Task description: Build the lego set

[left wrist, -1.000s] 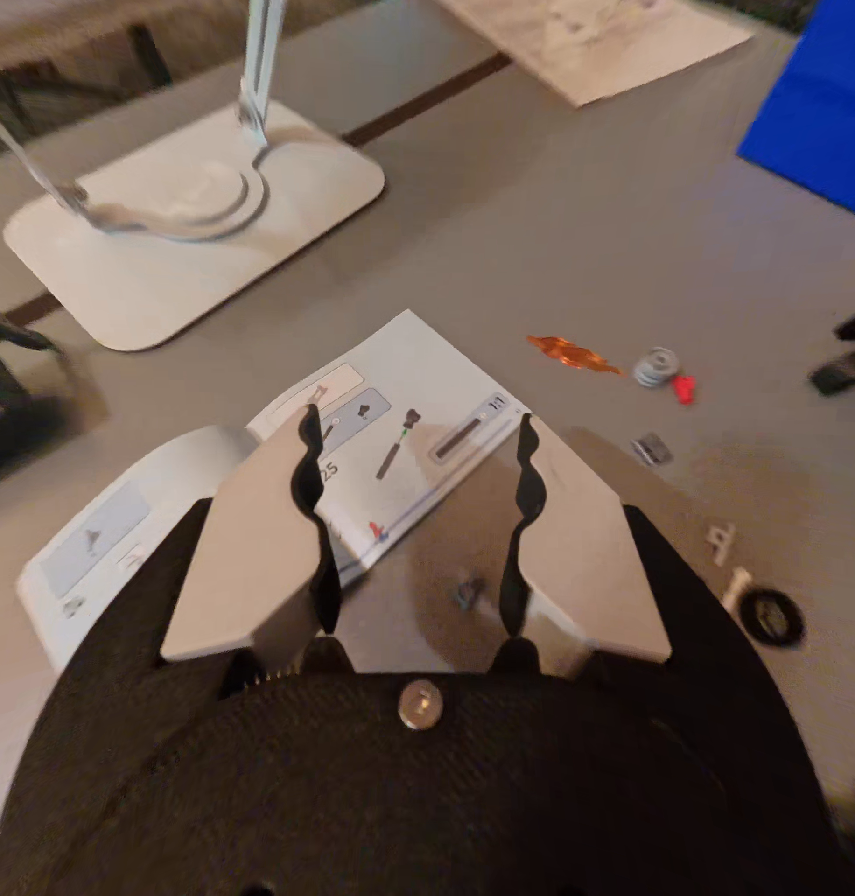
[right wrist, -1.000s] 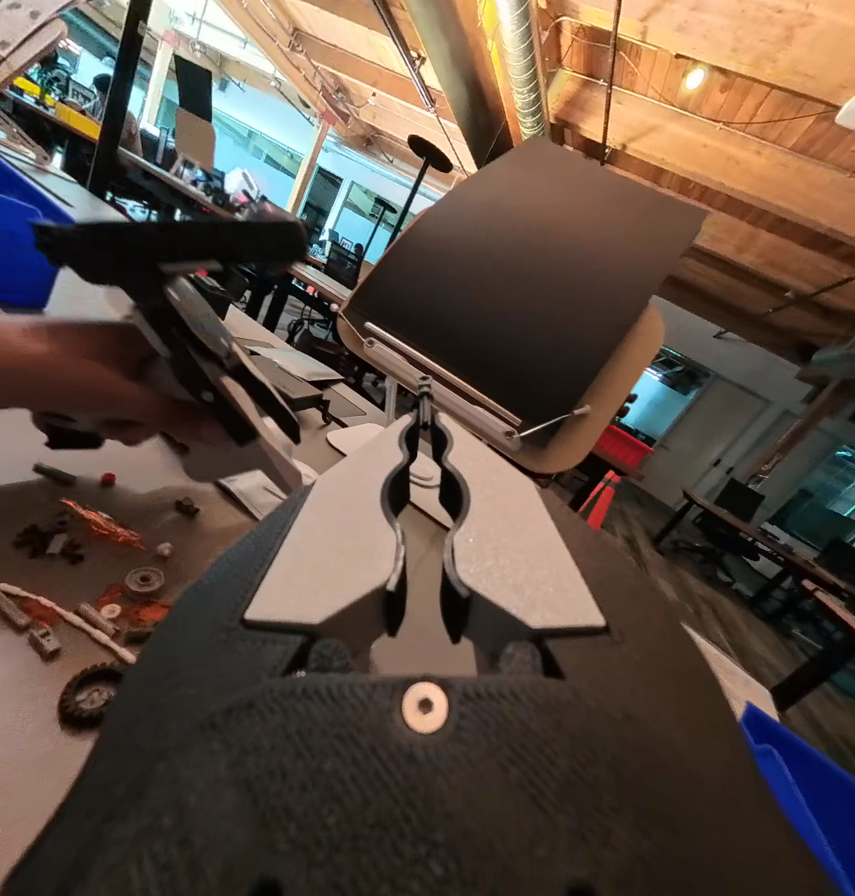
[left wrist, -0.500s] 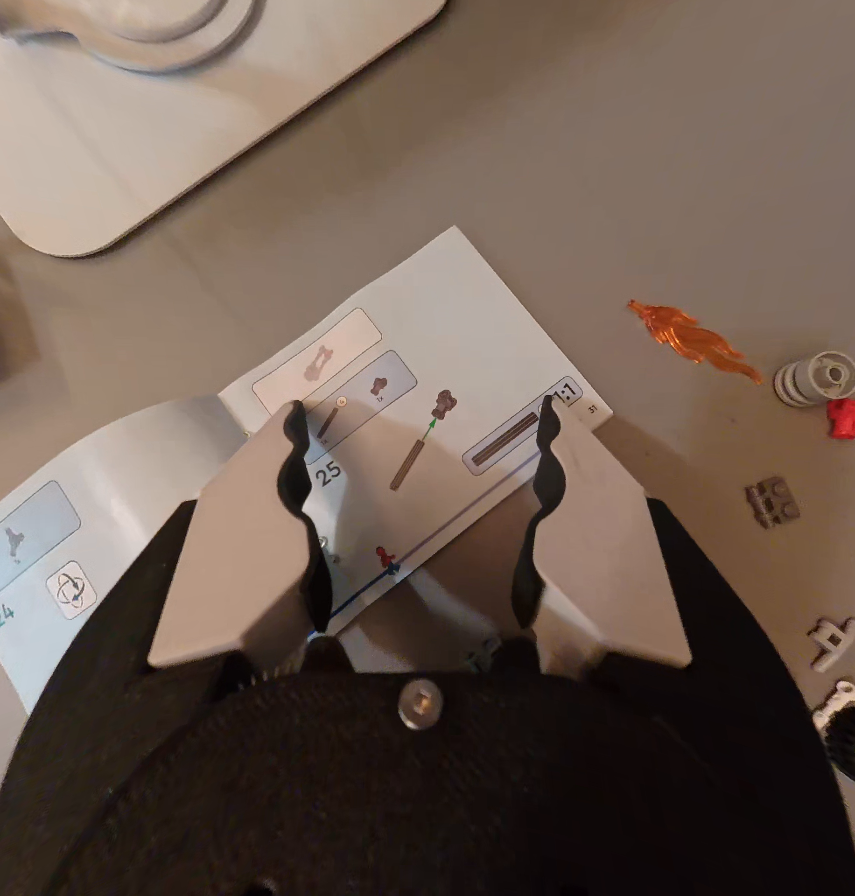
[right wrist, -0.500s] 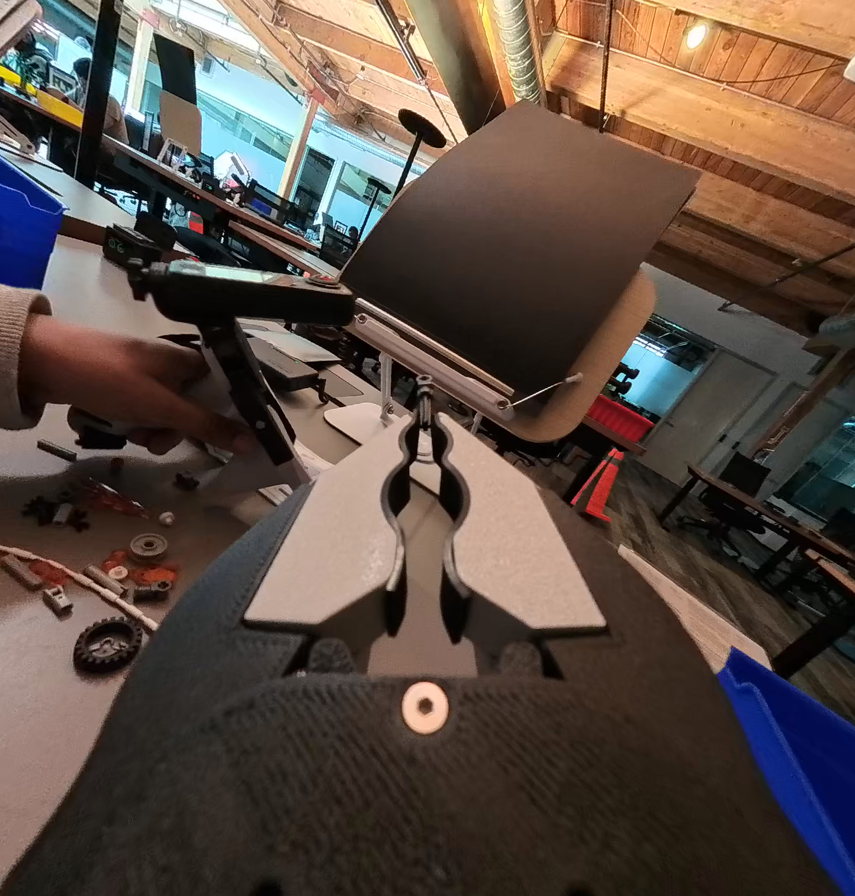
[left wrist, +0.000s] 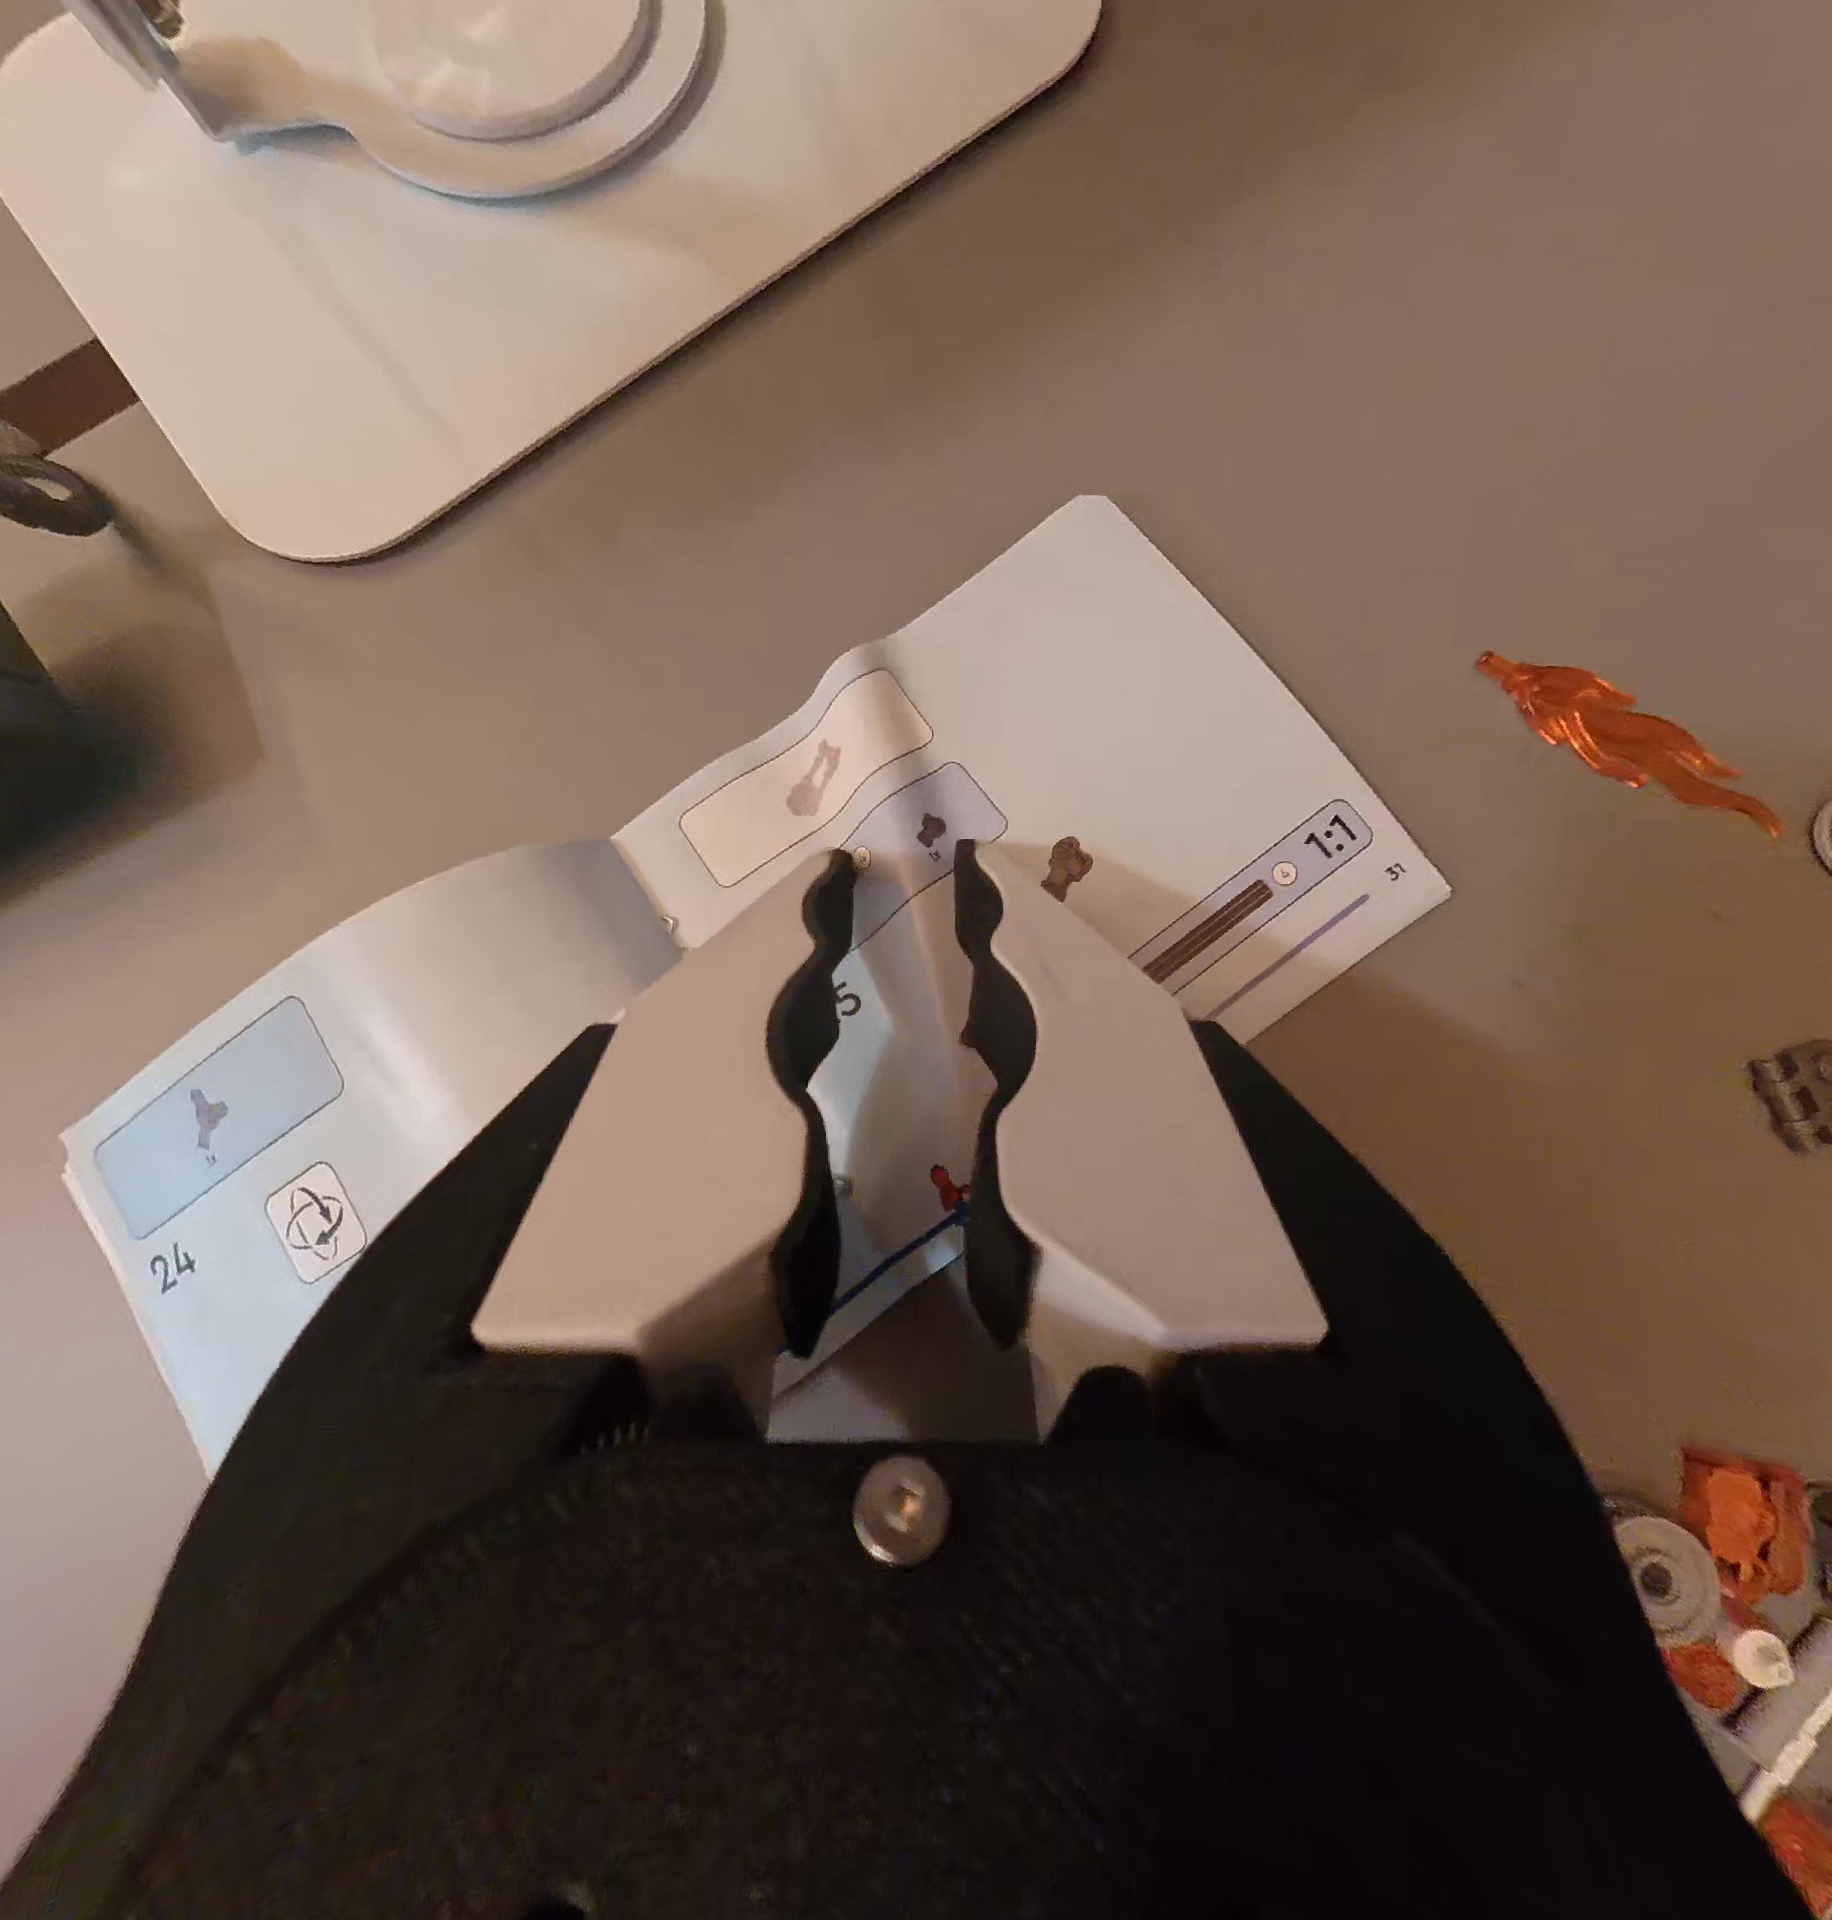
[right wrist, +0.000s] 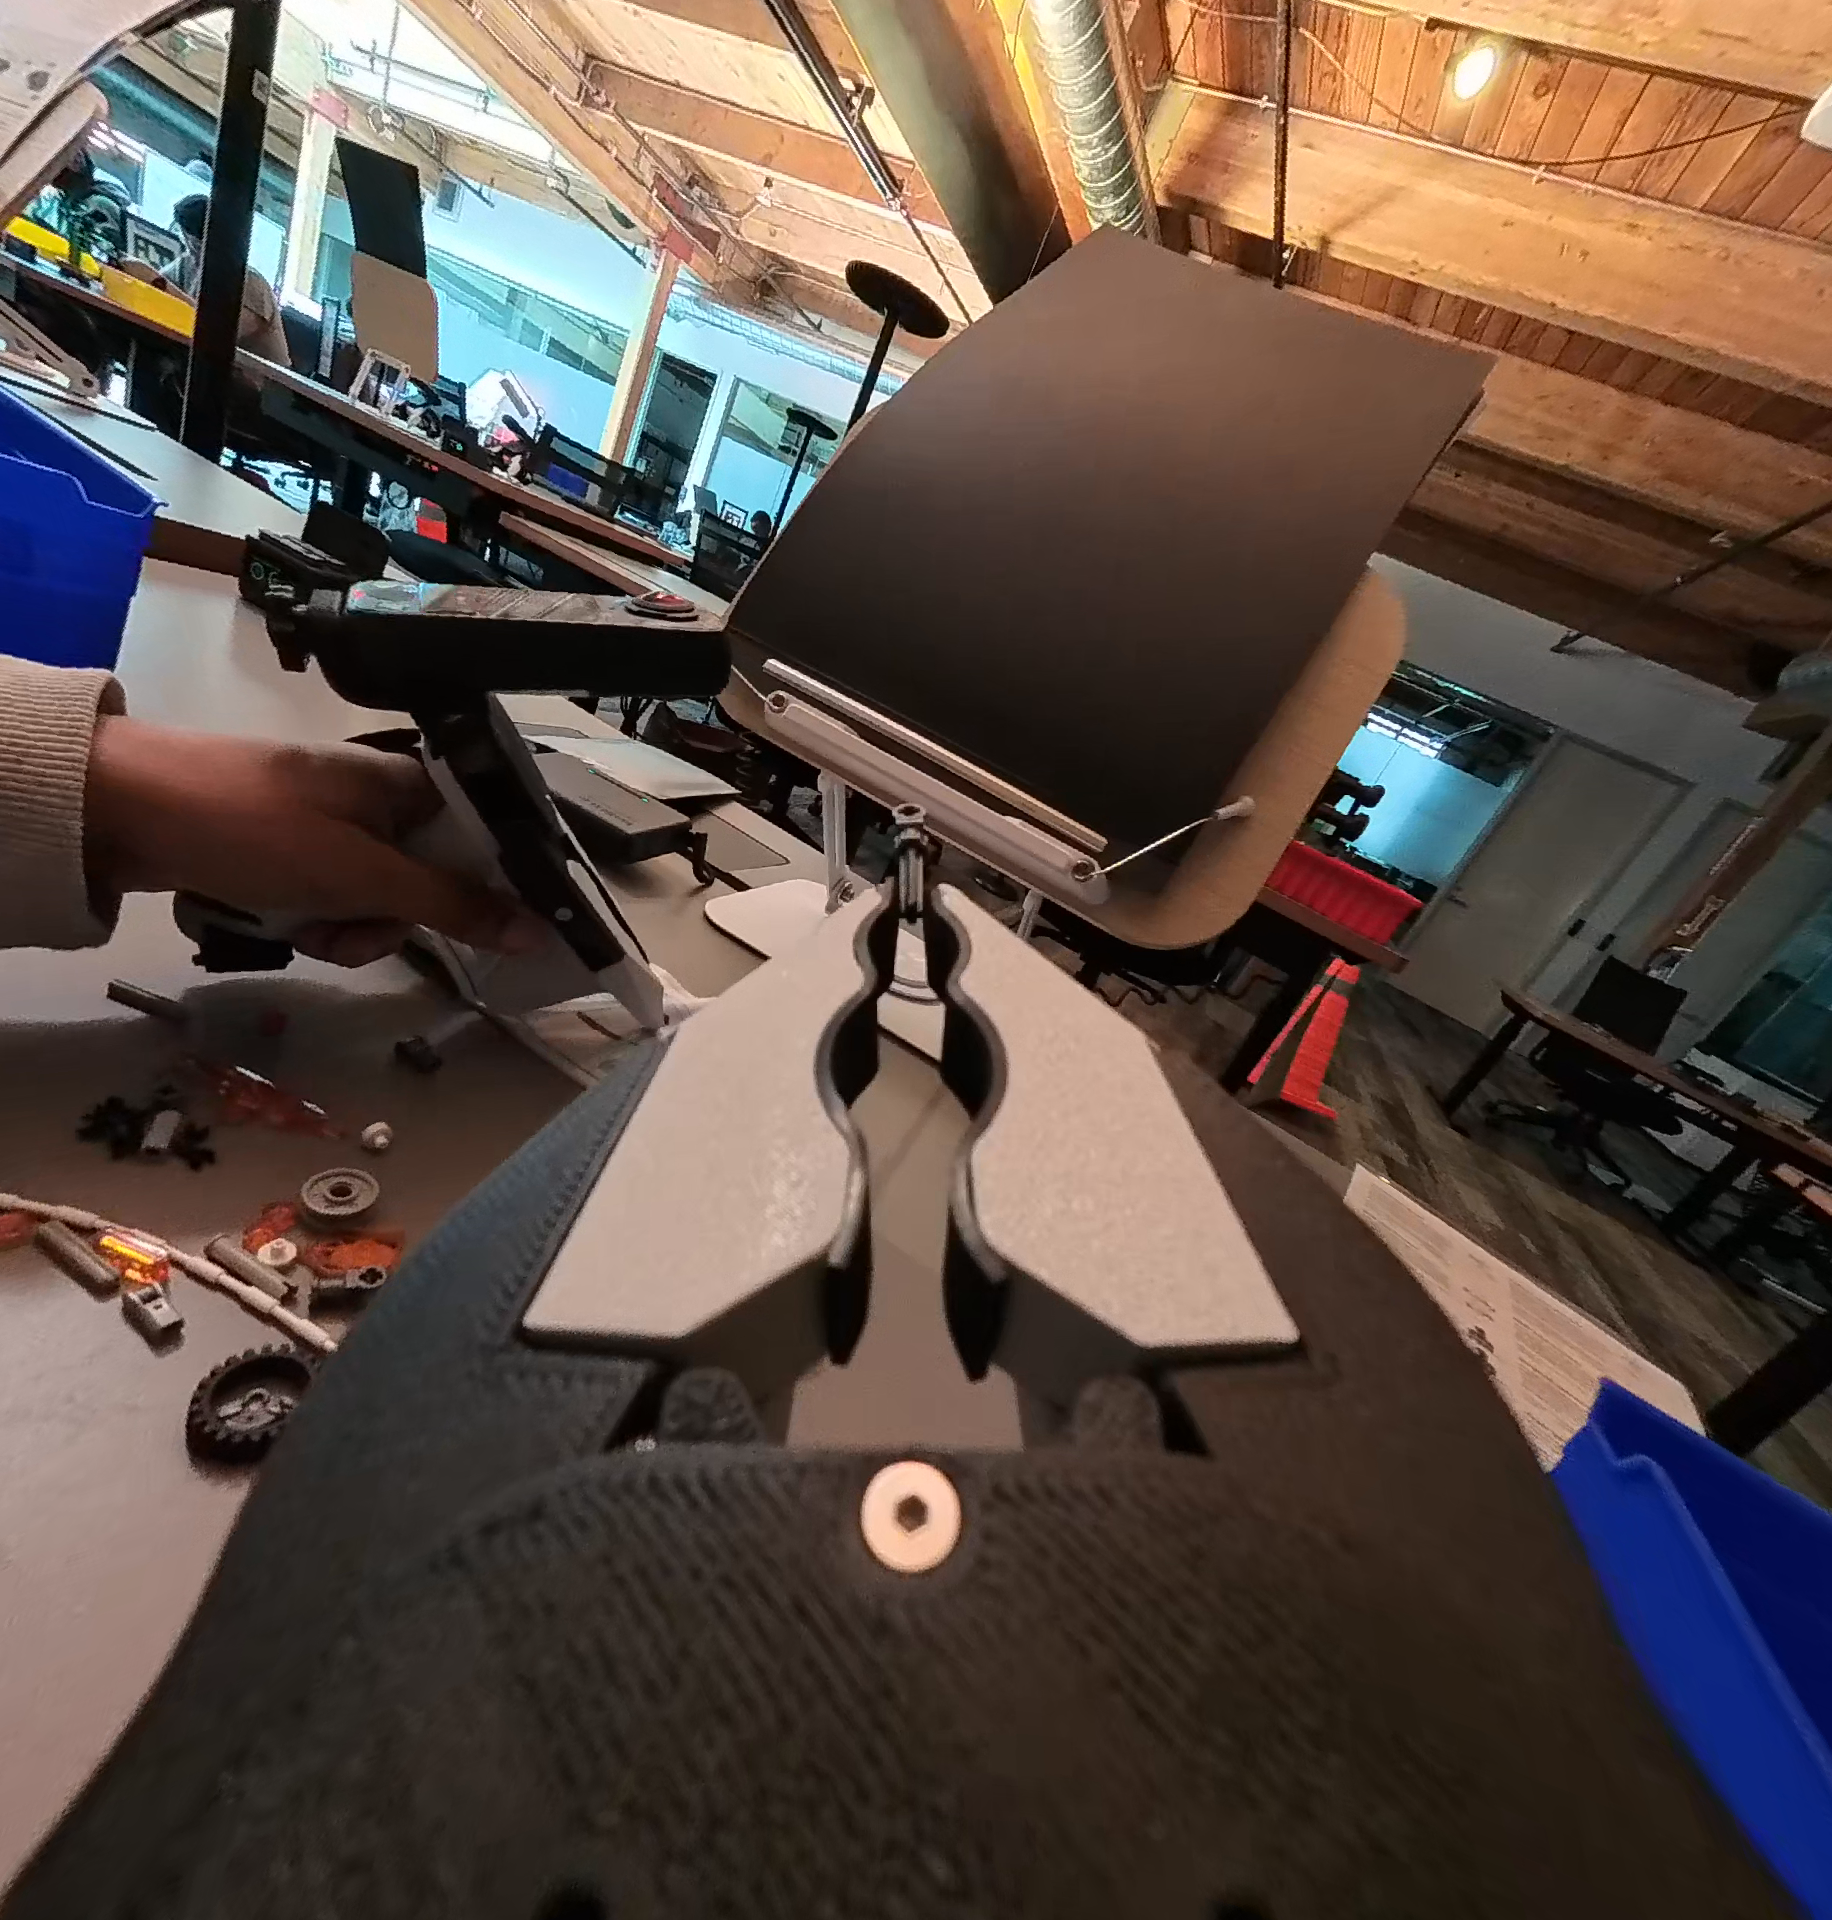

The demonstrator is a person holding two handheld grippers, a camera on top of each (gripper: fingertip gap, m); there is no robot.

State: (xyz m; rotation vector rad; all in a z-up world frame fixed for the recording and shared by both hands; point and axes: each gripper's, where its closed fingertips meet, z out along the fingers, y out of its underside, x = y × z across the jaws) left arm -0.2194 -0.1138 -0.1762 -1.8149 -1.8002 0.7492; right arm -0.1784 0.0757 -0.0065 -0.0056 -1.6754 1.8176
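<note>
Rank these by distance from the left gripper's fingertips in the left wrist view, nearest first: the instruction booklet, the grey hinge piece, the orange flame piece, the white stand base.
From the left gripper:
1. Instruction booklet, directly beneath the fingertips.
2. Orange flame piece, off to the right.
3. Grey hinge piece, right and lower, near the edge.

White stand base, upper left: too close to the flame and hinge to rank.

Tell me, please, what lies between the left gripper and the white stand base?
Left wrist view: the instruction booklet beyond the left gripper, then bare table up to the white stand base.
</note>
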